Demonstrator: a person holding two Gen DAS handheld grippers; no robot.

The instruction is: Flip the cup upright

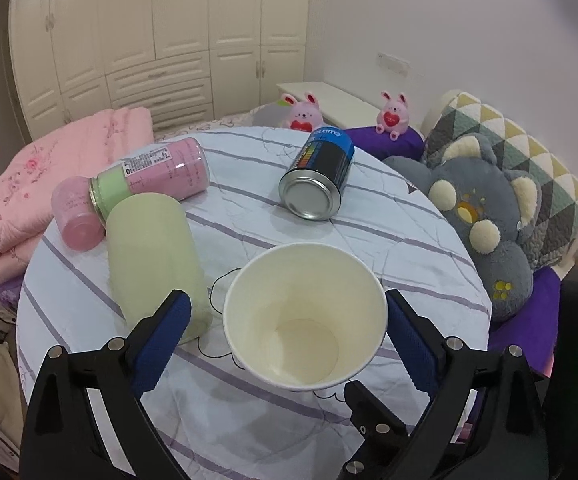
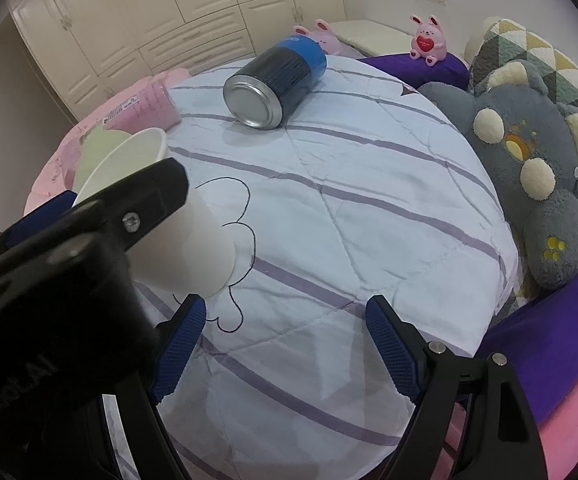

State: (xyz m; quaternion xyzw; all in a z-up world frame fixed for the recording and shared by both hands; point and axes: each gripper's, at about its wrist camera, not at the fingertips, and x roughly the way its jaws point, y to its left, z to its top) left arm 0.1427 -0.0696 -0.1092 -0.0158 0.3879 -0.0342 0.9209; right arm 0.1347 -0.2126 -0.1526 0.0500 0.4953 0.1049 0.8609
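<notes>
A white paper cup (image 1: pixel 304 316) stands upright, mouth up and empty, on the striped round table (image 1: pixel 249 208). My left gripper (image 1: pixel 289 312) is open, with a blue pad on either side of the cup; the right pad (image 1: pixel 407 344) is close to the rim, the left pad (image 1: pixel 165 340) stands apart from it. In the right wrist view the cup (image 2: pixel 193 248) shows at the left behind the left gripper's black body (image 2: pixel 89 232). My right gripper (image 2: pixel 287 328) is open and empty over the table's near part.
A pale green cylinder (image 1: pixel 149 256), a pink bottle (image 1: pixel 157 172) and a blue-and-black can (image 1: pixel 317 176) lie on their sides on the table. A grey plush (image 1: pixel 485 212) and a patterned pillow sit at the right. A pink quilt (image 1: pixel 17 184) lies at the left.
</notes>
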